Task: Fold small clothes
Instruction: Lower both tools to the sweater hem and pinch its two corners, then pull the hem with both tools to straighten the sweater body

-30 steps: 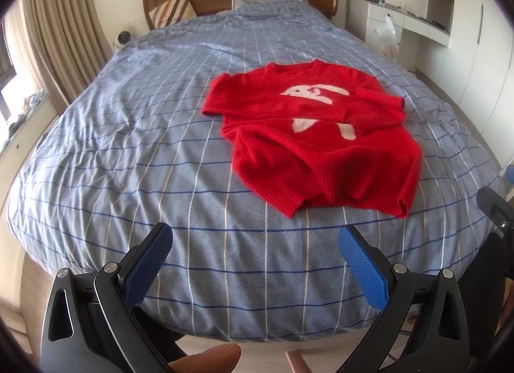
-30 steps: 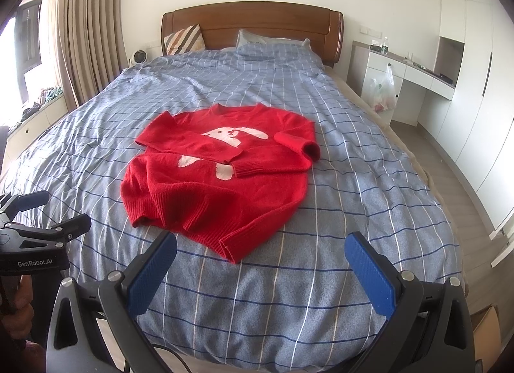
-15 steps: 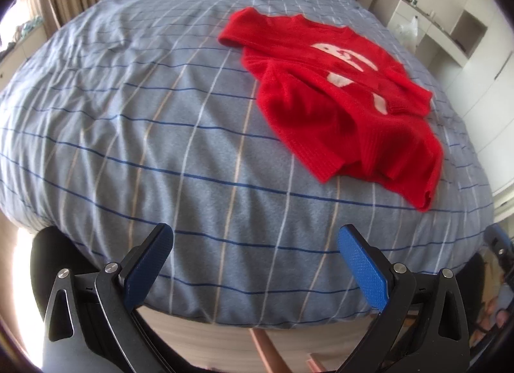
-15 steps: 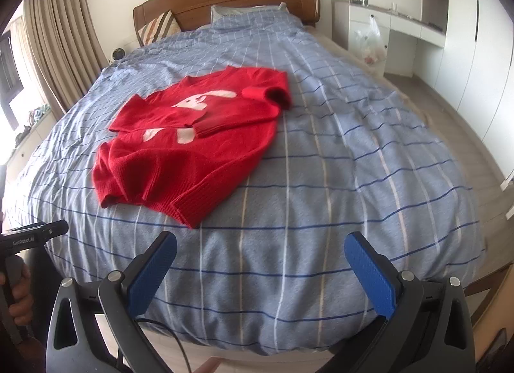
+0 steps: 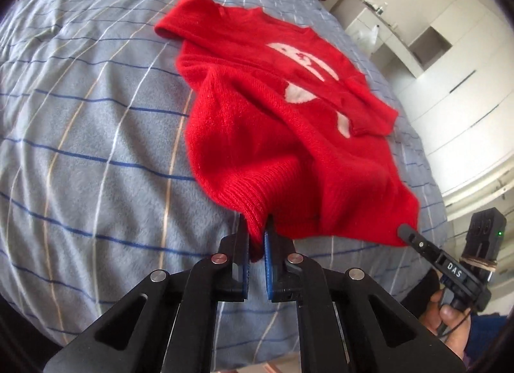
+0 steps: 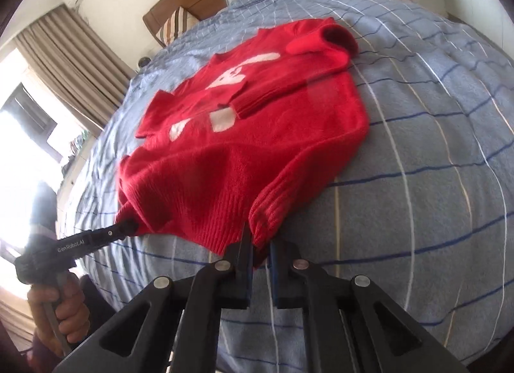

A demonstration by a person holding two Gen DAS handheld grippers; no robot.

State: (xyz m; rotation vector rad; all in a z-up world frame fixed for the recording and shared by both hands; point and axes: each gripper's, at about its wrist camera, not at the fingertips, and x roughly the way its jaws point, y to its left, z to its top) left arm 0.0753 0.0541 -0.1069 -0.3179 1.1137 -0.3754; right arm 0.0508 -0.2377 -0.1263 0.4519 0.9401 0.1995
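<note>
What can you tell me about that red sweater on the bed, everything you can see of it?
The red sweater is a small, fuzzy knit with a white picture on its front and ribbed bands at hem and cuffs. It lies face up on the blue checked bedspread, both sleeves folded across the chest. Its near hem is bunched and lifted: the left claw pinches one hem corner and the right claw pinches the other. Nothing else touches it.

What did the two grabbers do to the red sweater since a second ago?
Both came down to the near edge and snapped shut on the hem: the left gripper on one corner, the right gripper on the other. The red sweater has bunched up and lifted a little at that edge. Its sleeves stay folded across the front, and it still lies on the bed.
</note>
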